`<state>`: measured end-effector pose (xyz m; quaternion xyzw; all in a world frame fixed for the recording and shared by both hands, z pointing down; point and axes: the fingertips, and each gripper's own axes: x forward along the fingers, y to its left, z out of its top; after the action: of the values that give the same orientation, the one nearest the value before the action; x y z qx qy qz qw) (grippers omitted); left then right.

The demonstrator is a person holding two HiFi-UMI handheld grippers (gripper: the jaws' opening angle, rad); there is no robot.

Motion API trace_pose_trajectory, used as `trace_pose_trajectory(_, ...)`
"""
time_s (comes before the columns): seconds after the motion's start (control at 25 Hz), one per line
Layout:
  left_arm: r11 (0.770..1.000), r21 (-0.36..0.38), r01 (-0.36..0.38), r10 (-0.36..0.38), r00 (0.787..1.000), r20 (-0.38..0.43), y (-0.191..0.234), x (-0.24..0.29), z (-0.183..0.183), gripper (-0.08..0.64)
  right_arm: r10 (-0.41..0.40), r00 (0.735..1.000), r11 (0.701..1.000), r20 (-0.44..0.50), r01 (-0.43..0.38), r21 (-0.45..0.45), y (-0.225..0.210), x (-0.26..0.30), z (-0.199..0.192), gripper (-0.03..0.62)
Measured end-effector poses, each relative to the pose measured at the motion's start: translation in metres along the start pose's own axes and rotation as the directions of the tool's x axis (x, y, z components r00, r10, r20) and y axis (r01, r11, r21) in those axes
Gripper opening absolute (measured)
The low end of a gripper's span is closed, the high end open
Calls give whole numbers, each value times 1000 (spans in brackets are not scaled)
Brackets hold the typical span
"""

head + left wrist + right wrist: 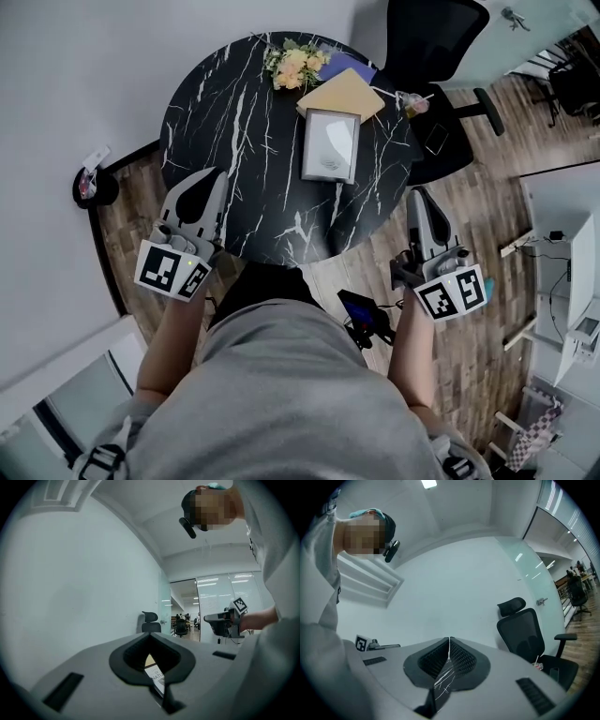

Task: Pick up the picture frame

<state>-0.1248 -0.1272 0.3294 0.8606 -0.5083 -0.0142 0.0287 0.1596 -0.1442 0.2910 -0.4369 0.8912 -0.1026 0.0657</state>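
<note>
— Jaws, both pairs?
— Left gripper (217,178) pressed together, empty. Right gripper (419,194) the same, nothing pinched.
— Picture frame (330,145)?
— Flat on the table (206,112), ahead of both tips, between them, well apart from each. Yellow book (342,94) just beyond it.
— Advice?
— Spread the jaws before arriving. Take opposite long edges. It lies flat, so probably lift one lip first.

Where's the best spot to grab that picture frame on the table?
Probably its near short edge, coming in low from the person's side. The picture frame lies flat, that edge is clear, while the yellow folder crowds its far end.
</note>
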Motion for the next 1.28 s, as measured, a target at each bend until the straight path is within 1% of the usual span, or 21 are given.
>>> trace_pose_trajectory(0.24,999,5,48,-48,999,10,17,17,12,6,-33,999,999,13,34,-13,4,14,11,26)
trace_pose_trajectory(0.56,996,2,89,-89,996,17,40,31,22,6,-87,996,995,30,88,-44,4,30,29,26)
trace_pose_trajectory(0.72,994,-2,107,-107,994,21,52,38,23,6,-110,993,992,37,112,-53,6,37,33,26)
trace_pose_trajectory(0.88,989,12,146,-146,989,17,57,47,23,6,-138,989,989,49,140,-49,4,44,31,26)
trace_pose_trajectory(1.04,981,71,182,-183,983,1,56,55,23,6,-140,989,989,53,143,-44,5,52,28,26)
trace_pose_trajectory(1.28,985,49,163,-163,987,-6,54,62,18,6,-108,994,992,31,110,-67,2,58,28,26)
